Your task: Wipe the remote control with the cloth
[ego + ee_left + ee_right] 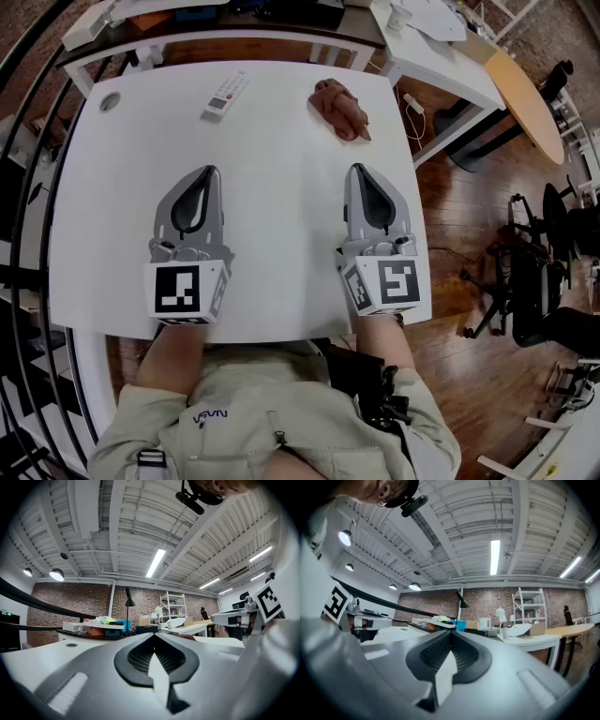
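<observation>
A white remote control (225, 95) with a red button lies at the far side of the white table (281, 159), left of centre. A crumpled brownish-pink cloth (339, 109) lies at the far right of the table. My left gripper (212, 170) rests on the near half of the table, shut and empty, well short of the remote. My right gripper (356, 169) rests beside it, shut and empty, a short way short of the cloth. In both gripper views the jaws (153, 635) (451, 633) meet at their tips with nothing between them.
A round grey cap (110, 101) sits in the table's far left corner. A second white desk (441, 47) stands beyond the right corner, with a white cable (413, 108) hanging near it. Black chairs (534, 272) stand on the wooden floor at right.
</observation>
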Demonstrator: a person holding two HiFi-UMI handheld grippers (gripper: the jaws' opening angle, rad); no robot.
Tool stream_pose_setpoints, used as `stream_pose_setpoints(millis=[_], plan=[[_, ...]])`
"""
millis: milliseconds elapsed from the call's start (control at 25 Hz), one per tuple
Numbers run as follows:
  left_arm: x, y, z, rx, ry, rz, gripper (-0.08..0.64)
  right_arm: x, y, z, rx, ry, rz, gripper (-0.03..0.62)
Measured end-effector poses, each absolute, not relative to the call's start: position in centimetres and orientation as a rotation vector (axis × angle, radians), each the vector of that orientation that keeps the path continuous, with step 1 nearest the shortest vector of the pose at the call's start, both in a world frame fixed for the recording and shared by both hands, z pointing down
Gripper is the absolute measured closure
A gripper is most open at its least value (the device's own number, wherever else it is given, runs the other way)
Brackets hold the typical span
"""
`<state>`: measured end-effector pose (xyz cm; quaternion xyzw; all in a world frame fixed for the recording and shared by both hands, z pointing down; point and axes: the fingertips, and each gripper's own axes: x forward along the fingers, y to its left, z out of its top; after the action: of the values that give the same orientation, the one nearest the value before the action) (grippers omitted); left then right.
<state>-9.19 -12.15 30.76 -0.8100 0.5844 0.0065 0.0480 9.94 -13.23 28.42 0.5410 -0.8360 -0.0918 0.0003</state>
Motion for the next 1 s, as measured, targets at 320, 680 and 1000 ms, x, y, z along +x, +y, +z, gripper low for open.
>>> stream_pose_setpoints(millis=[320, 680, 1000], plan=[[-9.1, -12.7, 30.4, -2.520, 1.788, 0.042, 0.555, 9.5, -12.6, 26.7, 1.672, -2.693, -0.275, 0.535], [-9.2, -15.3, 23.7, -2.471, 1.705, 0.082, 0.495, 9.3, -15.3, 21.5, 1.599, -2.691, -0.402, 0.442], [-10.5, -22.7, 23.8, -2.495, 1.716, -0.110, 0.353, 9.8, -23.3, 19.5, 1.513, -2.609, -0.349, 0.316]])
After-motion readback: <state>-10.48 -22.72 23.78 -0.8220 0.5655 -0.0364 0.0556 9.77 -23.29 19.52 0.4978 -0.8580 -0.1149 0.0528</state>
